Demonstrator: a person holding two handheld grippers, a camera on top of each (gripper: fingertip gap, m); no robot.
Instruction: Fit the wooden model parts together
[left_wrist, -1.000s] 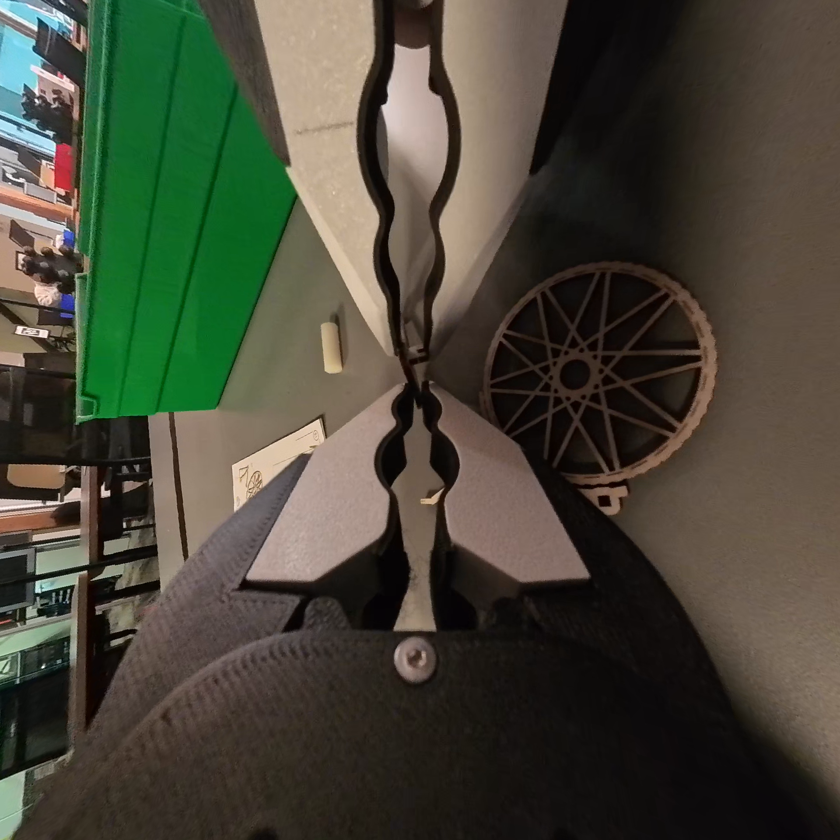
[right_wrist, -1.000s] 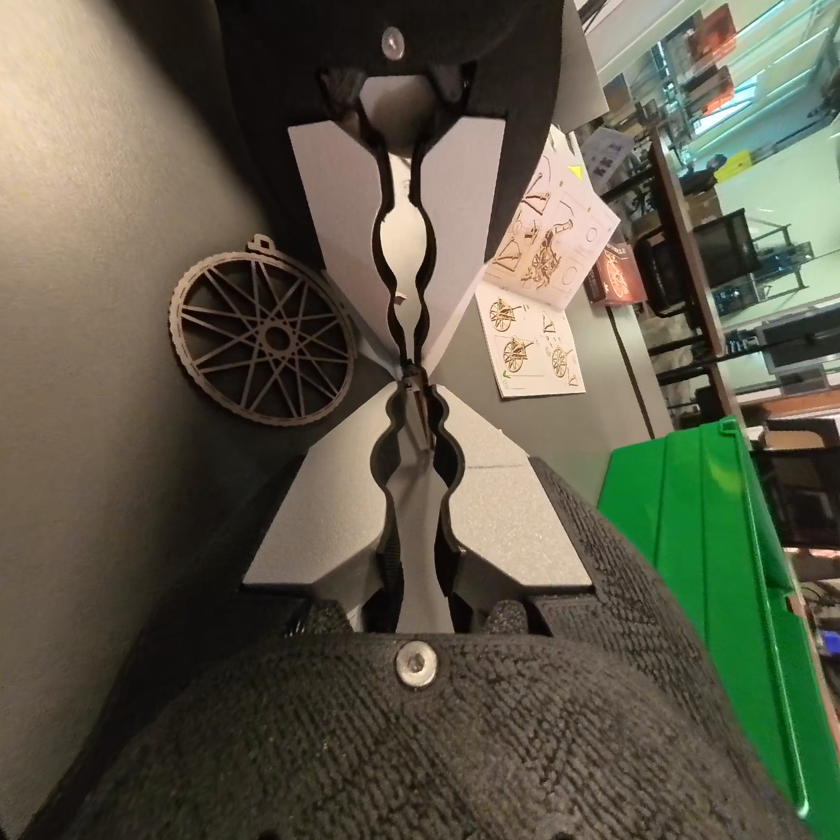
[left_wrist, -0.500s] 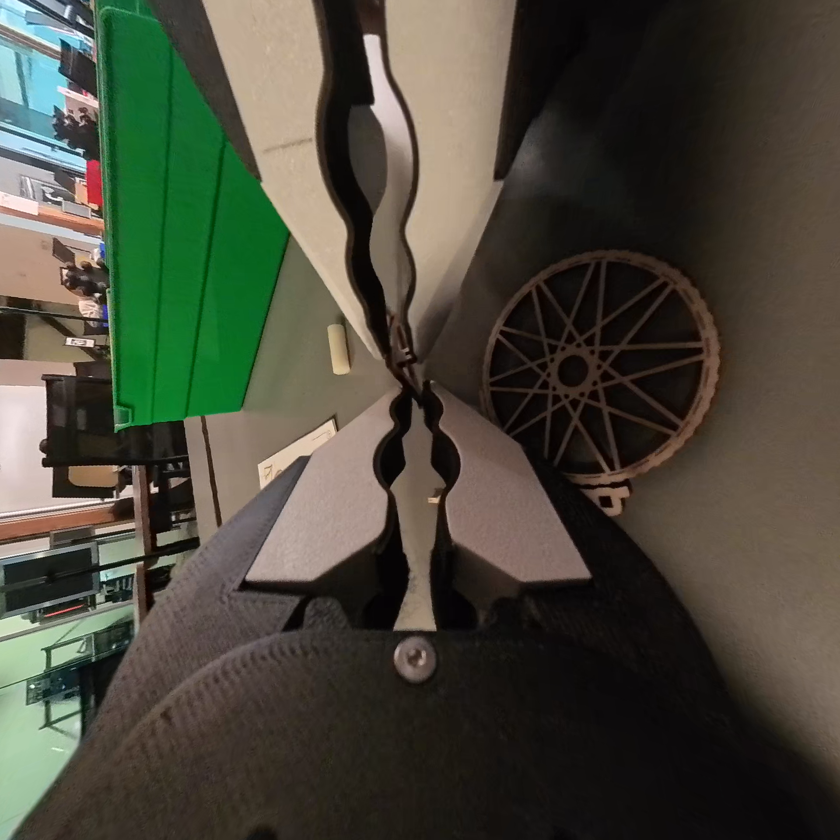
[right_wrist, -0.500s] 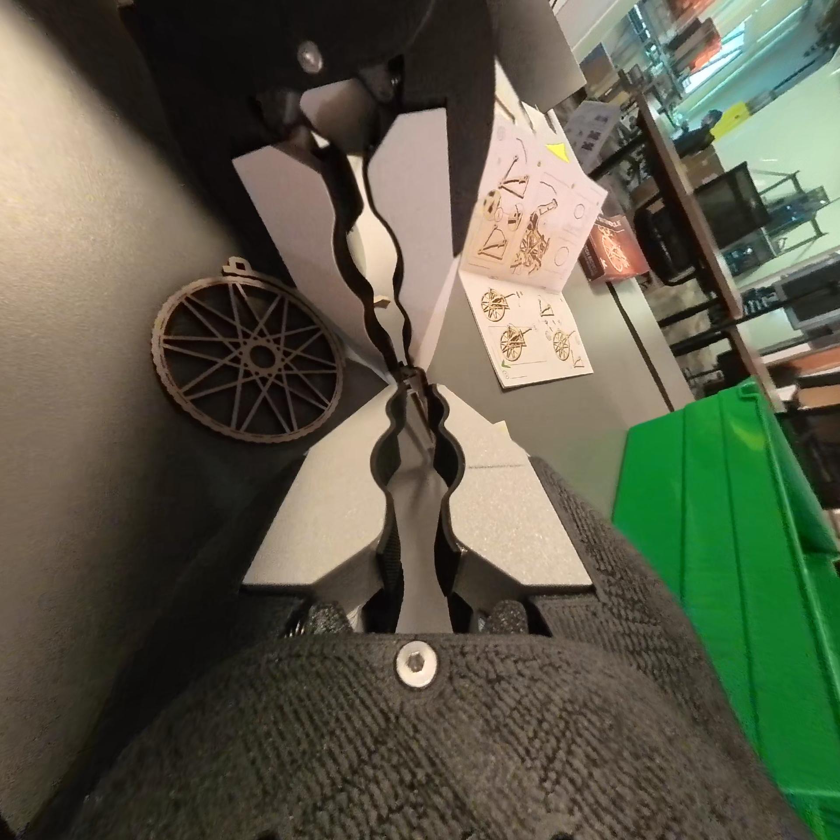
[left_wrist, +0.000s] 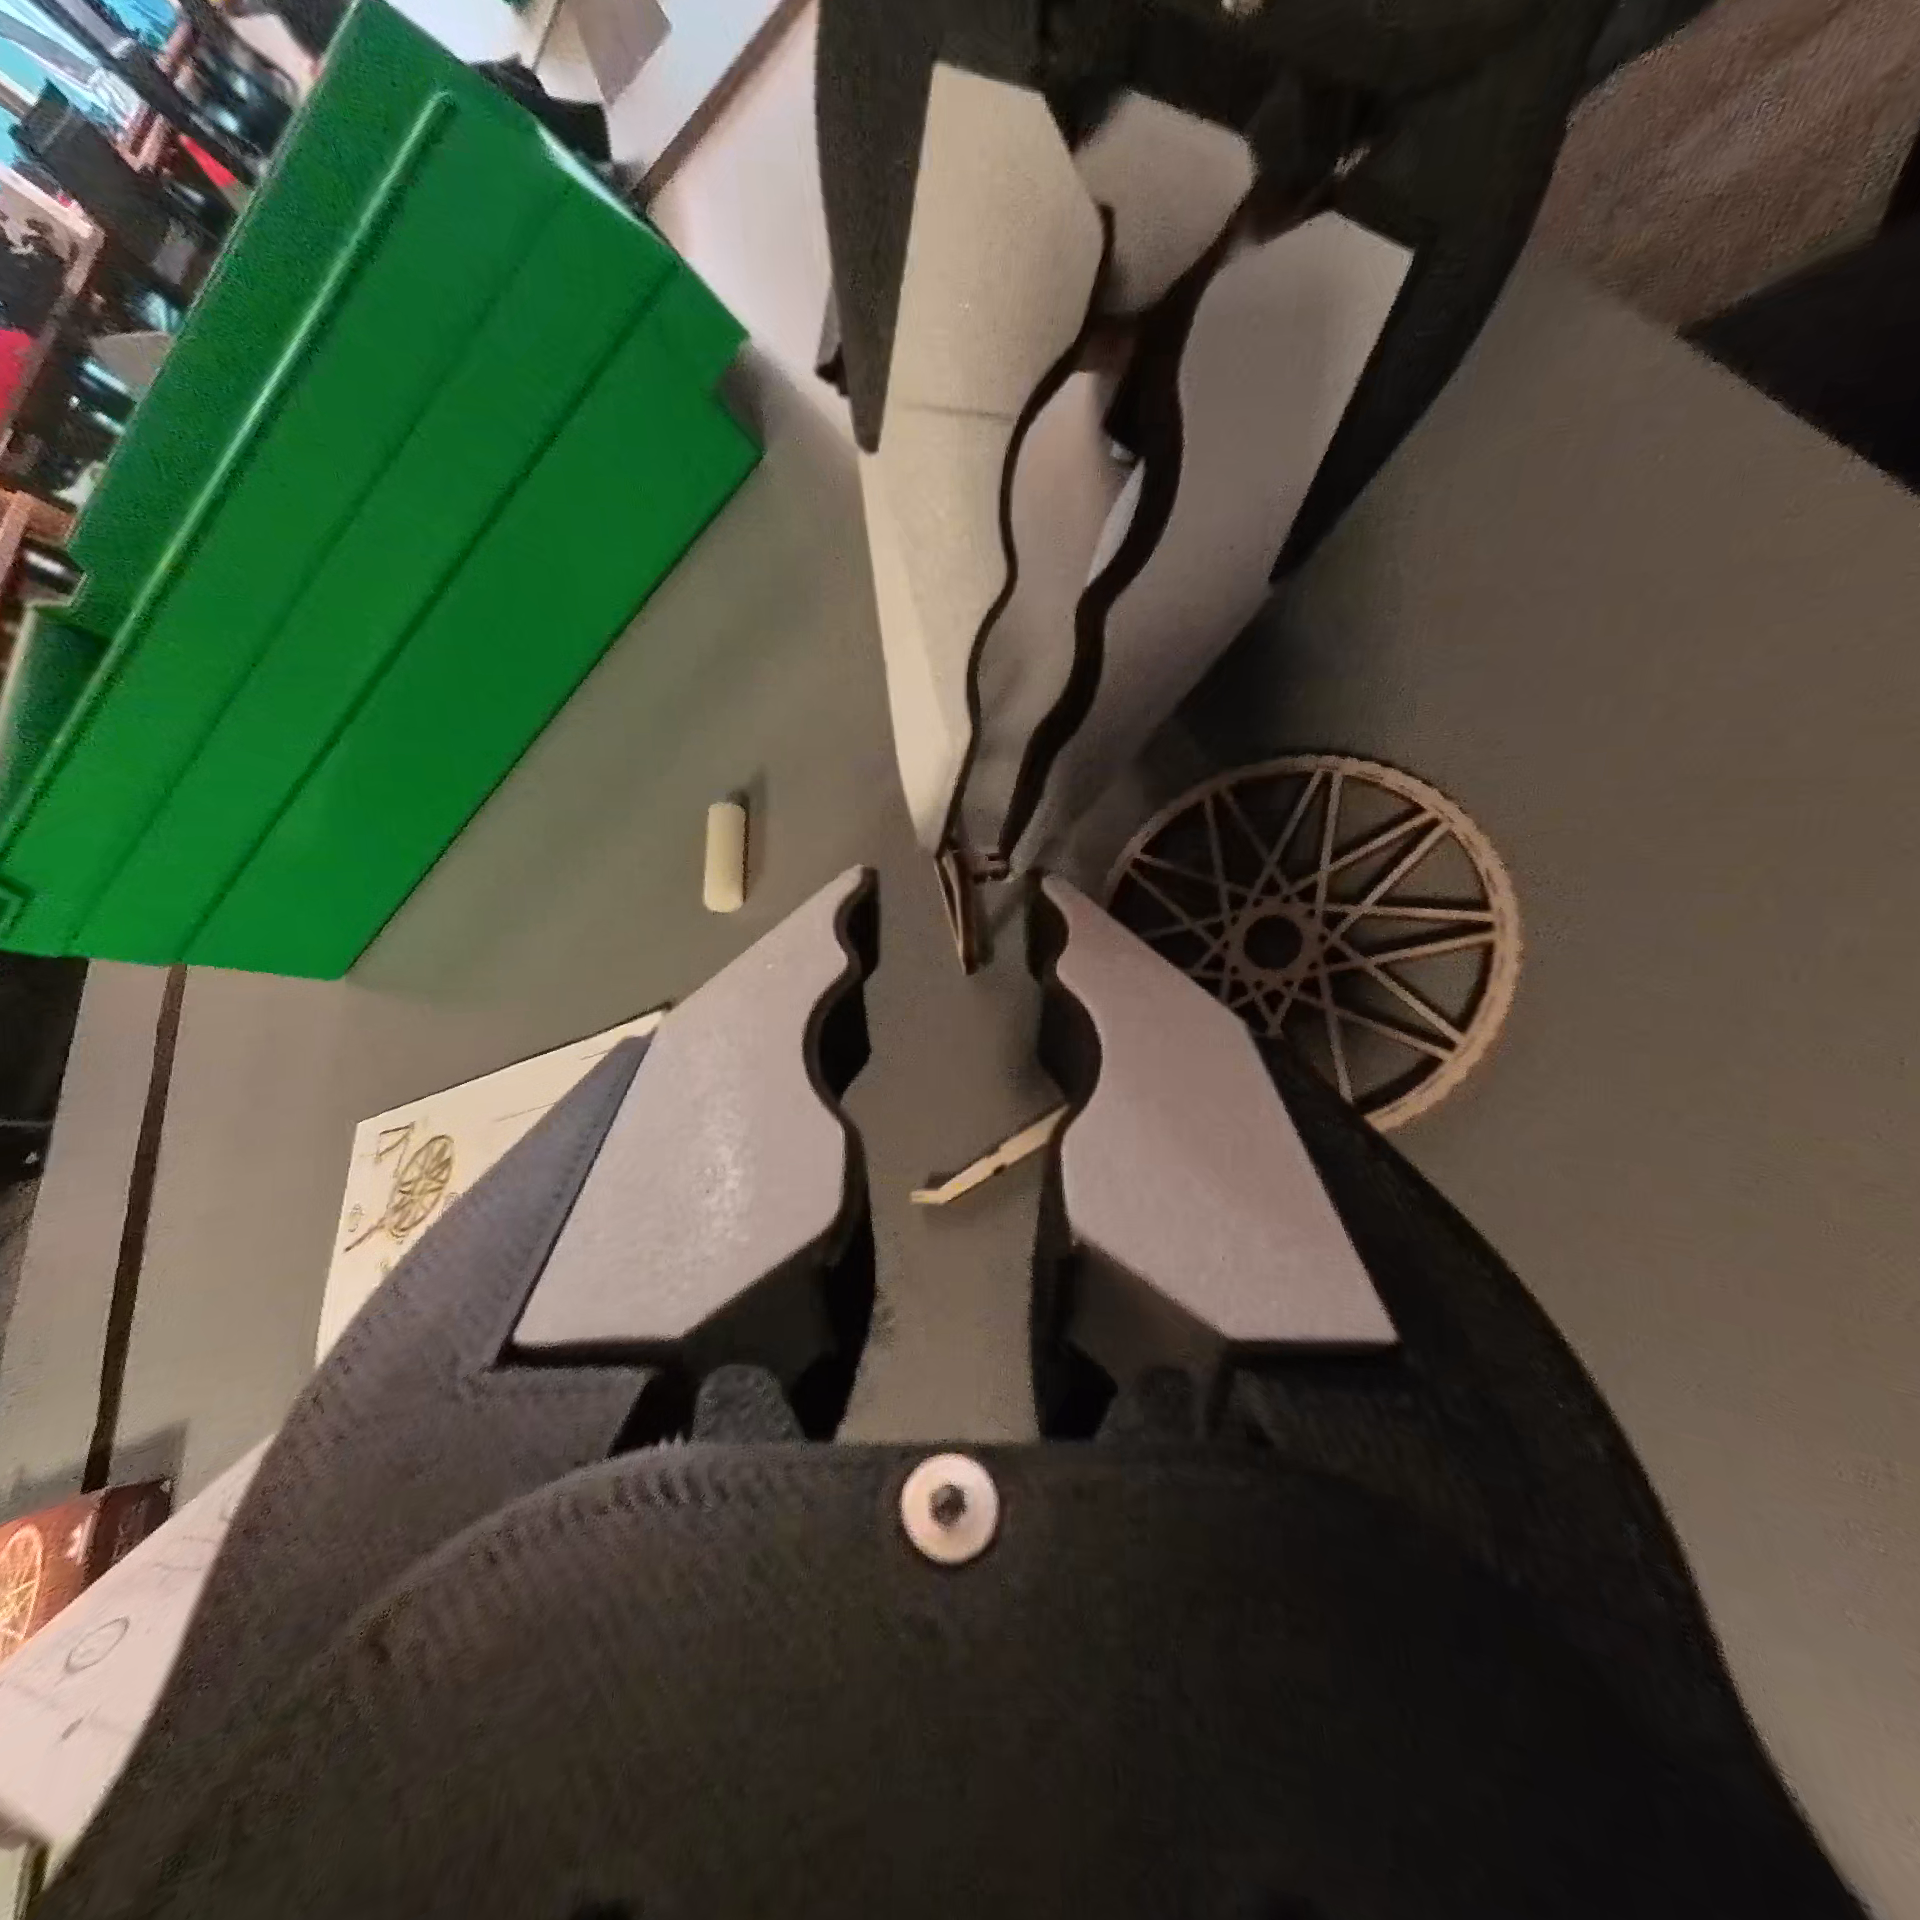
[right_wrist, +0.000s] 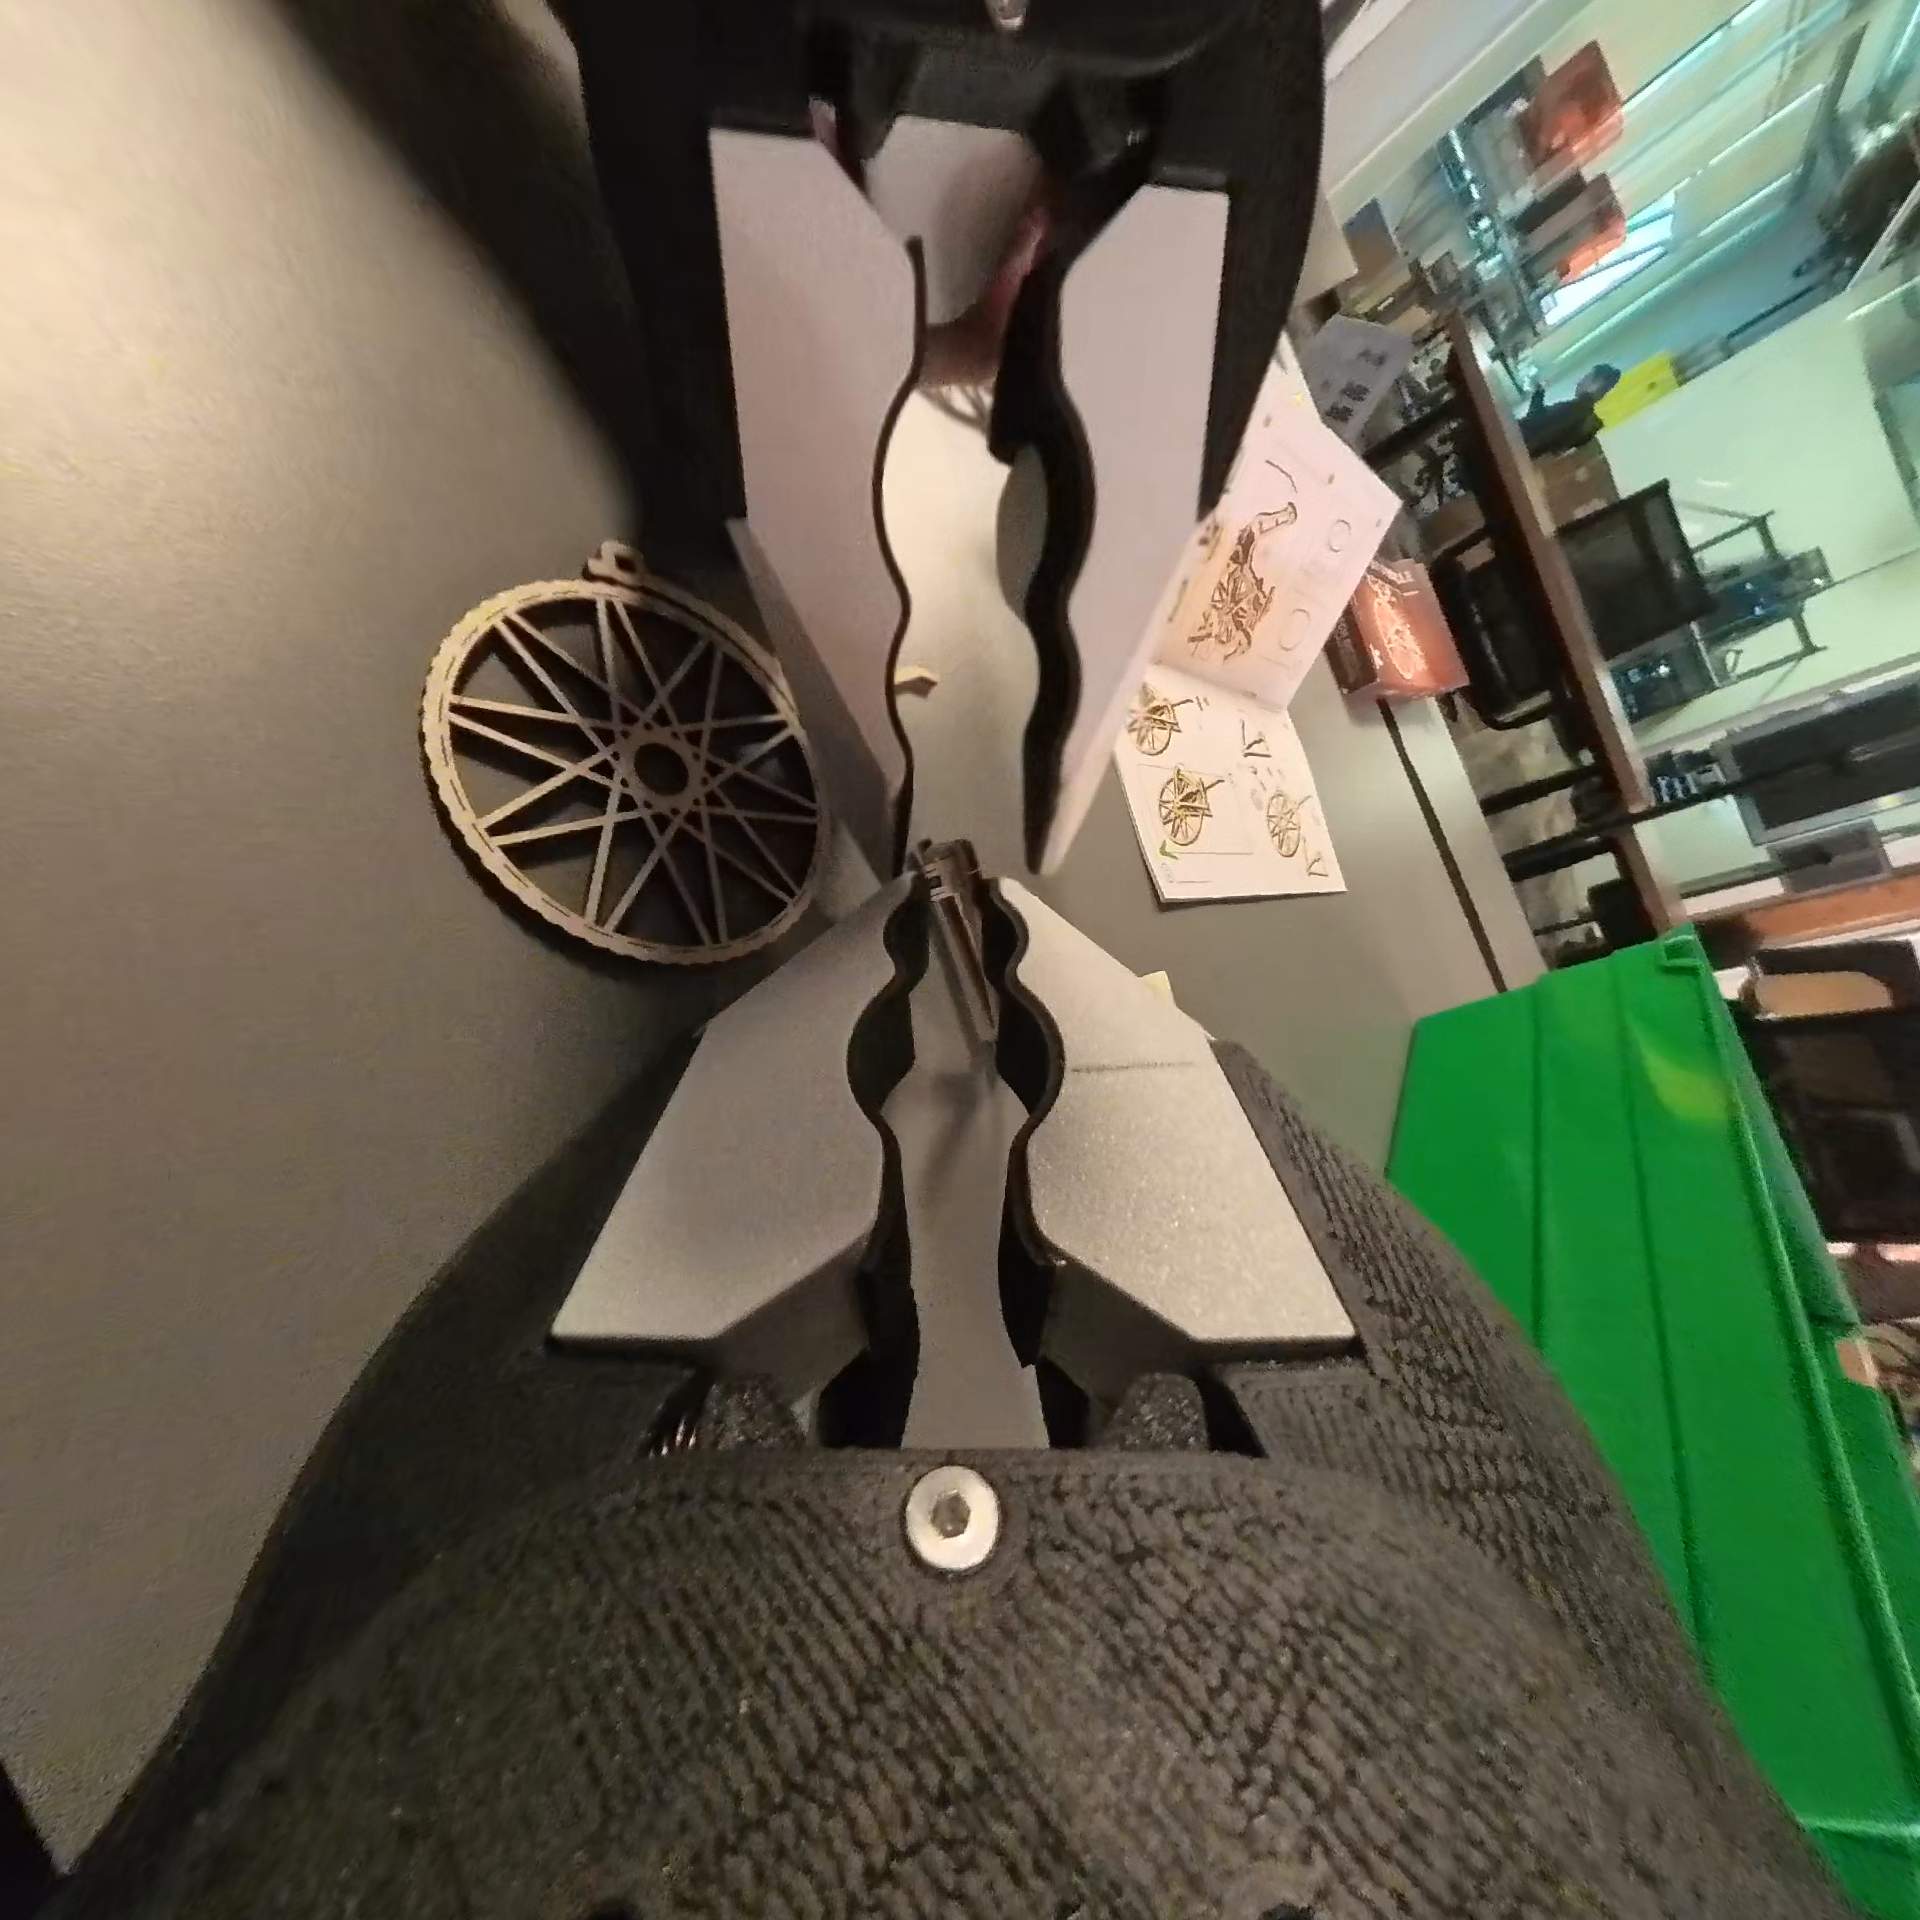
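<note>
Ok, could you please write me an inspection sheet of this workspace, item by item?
Surface: grey table, matt, no spills seen.
Job's things: spoked wooden wheel flat on the table; small wooden part held in the right tool; pale wooden strip loose on the table.
Clutter: cream peg, instruction sheets, green bin, brown box.
Tools: left tool open and empty, facing the part; right tool shut on the small wooden part.
Cables: nothing seen.
Surroundings: desks and dark screens beyond the table, partly blurred.
</note>
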